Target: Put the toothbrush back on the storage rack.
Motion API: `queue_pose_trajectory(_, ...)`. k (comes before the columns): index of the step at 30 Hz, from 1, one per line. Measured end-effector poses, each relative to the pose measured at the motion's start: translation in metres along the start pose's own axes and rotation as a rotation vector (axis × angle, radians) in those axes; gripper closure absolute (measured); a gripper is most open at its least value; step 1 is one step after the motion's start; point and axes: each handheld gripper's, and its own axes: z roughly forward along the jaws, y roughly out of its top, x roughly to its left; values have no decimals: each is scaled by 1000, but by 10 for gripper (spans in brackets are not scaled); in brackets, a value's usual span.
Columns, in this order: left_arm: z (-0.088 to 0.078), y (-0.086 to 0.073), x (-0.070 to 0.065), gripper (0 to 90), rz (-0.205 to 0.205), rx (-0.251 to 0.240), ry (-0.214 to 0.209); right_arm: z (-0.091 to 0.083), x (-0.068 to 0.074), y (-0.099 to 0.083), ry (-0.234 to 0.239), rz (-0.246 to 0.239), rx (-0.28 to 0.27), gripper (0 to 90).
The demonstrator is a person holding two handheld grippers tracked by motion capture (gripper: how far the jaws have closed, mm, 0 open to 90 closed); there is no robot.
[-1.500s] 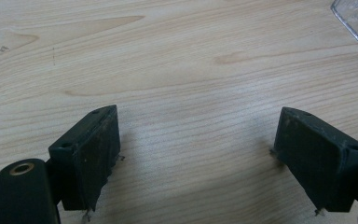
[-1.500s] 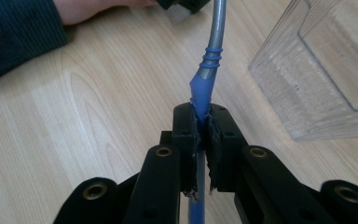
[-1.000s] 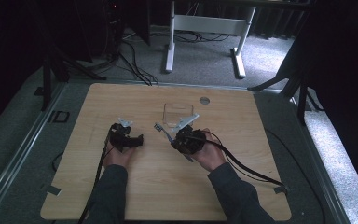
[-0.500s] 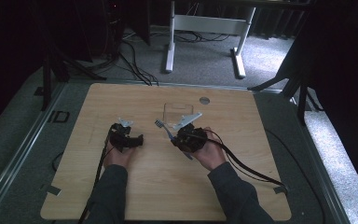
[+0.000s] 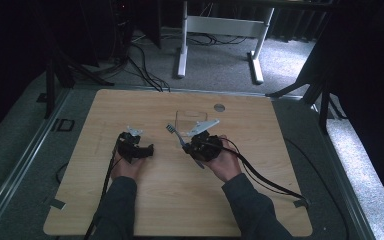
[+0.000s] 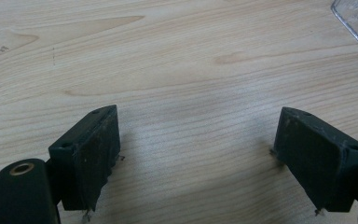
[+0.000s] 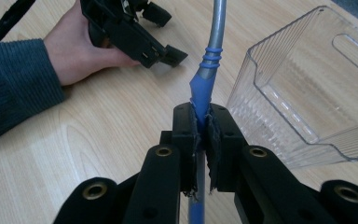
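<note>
No visible change over the last second: right gripper point(image 7: 201, 128) clamps the blue-and-grey toothbrush point(image 7: 208, 65) beside the clear ribbed plastic bin point(image 7: 307, 88); left gripper point(image 6: 209, 154) idles wide on the wooden surface point(image 5: 145, 195). Drop-in looks pending.

A toothbrush point(image 7: 204, 84) with a blue and grey handle, clamped upright, its bristle head point(image 5: 170, 128) raised beside a clear plastic bin point(image 7: 307, 88).
</note>
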Motion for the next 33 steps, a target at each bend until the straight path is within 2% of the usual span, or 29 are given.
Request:
queue_pose_trajectory(19, 0, 0, 0, 145, 0, 0, 0, -6, -3, 2, -20, 24, -73, 828)
queue_pose_trajectory(33, 0, 0, 0, 145, 0, 0, 0, -10, -9, 5, -52, 30, -112, 828)
